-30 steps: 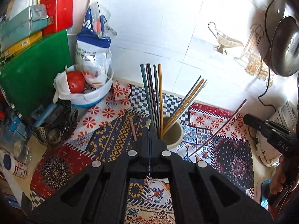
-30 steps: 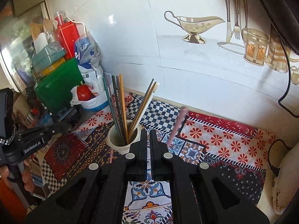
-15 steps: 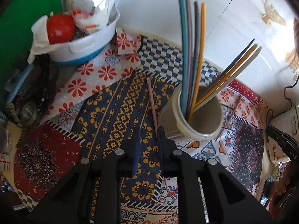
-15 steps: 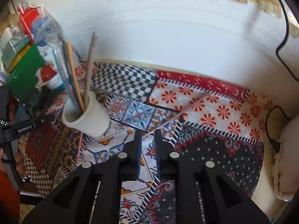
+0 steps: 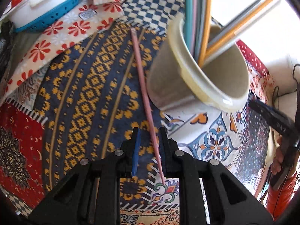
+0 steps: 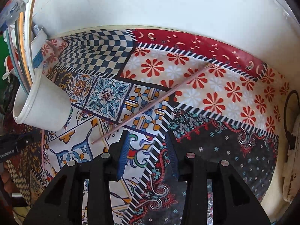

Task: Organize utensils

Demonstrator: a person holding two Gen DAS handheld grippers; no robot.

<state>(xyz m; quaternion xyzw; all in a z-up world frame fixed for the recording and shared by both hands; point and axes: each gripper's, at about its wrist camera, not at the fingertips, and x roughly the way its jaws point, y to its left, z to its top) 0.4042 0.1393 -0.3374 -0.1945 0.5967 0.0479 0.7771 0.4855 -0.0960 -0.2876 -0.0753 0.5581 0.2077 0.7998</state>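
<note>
A cream cup point(image 5: 202, 78) holds several coloured chopsticks point(image 5: 204, 18) and stands on a patterned cloth. In the left wrist view a pink chopstick point(image 5: 142, 78) lies on the cloth beside the cup, and its near end runs between the fingers of my left gripper point(image 5: 149, 131), which is open low over it. In the right wrist view the cup point(image 6: 45, 103) stands at the left, and a second pink chopstick point(image 6: 150, 105) lies diagonally on the cloth. My right gripper point(image 6: 148, 135) is open just in front of its near end.
A white and blue colander bowl point(image 5: 48, 3) stands at the back left. A white wall point(image 6: 150, 5) closes the back. A black cable point(image 6: 288, 112) and a white appliance lie at the right edge. The patterned cloth point(image 6: 206, 86) covers the counter.
Both grippers have opened wider and dropped close to the cloth. The left one now straddles one pink chopstick; the right one has neared the other.
</note>
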